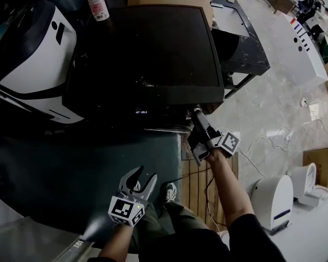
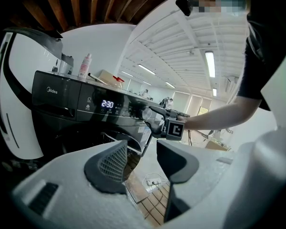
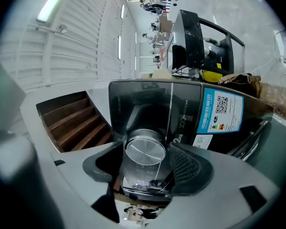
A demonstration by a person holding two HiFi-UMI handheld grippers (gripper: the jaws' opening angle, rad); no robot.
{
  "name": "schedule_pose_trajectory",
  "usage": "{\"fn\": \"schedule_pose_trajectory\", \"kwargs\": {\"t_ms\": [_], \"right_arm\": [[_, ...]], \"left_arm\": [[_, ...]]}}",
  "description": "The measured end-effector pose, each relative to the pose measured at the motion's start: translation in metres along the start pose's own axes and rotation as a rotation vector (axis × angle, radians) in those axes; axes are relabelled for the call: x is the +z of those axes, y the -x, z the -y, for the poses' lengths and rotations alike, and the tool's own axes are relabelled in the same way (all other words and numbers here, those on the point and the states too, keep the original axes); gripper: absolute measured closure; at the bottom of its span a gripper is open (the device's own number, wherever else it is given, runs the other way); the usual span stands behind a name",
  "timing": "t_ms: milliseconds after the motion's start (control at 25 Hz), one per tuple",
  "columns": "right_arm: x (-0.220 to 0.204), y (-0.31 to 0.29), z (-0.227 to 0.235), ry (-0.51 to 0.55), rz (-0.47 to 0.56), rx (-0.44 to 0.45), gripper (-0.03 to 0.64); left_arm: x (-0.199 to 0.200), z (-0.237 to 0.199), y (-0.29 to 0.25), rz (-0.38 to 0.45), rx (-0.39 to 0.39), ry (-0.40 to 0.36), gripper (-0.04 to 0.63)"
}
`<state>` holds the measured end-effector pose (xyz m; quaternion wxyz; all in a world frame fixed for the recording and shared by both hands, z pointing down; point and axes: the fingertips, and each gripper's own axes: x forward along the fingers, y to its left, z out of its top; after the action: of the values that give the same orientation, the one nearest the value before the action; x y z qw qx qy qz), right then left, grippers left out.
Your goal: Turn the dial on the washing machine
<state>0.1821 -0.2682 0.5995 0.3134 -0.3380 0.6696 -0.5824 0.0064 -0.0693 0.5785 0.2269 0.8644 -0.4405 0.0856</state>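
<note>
Right hand-held gripper (image 1: 198, 115) meets the washing machine (image 1: 147, 48).

The pale floor (image 1: 279, 91) carries the black washing machine (image 1: 147, 53) (a bottle (image 1: 97, 1) stands on its top), a loose white cable (image 1: 276, 134), a cardboard box (image 1: 320, 165) and wooden slats (image 1: 194, 182).
</note>
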Motion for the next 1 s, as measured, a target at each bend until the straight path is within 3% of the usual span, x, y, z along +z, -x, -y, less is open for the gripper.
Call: {"fn": "schedule_pose_trajectory", "kwargs": {"t_ms": [120,320,560,760,880,1000], "right_arm": [[-0.002,0.004,0.003,0.176,-0.039,-0.096,0.270],[-0.010,0.011,-0.005,0.458,-0.040,-0.231,0.255],[-0.009,0.007,-0.026,0.914,-0.034,-0.376,0.258],[-0.014,0.002,-0.036,1.406,-0.080,-0.508,0.272],[-0.022,-0.005,-0.040,1.566,-0.094,-0.550,0.272],[-0.027,-0.010,-0.036,1.632,-0.101,-0.583,0.270]], "left_arm": [[0.000,0.000,0.000,0.000,-0.001,0.001,0.410],[0.000,0.000,0.003,-0.001,-0.001,0.002,0.410],[-0.004,-0.005,0.012,-0.005,0.015,0.009,0.410],[-0.007,-0.009,0.020,-0.005,0.023,0.019,0.410],[-0.010,-0.012,0.024,-0.007,0.027,0.024,0.410],[-0.013,-0.015,0.029,-0.009,0.031,0.029,0.410]]}}
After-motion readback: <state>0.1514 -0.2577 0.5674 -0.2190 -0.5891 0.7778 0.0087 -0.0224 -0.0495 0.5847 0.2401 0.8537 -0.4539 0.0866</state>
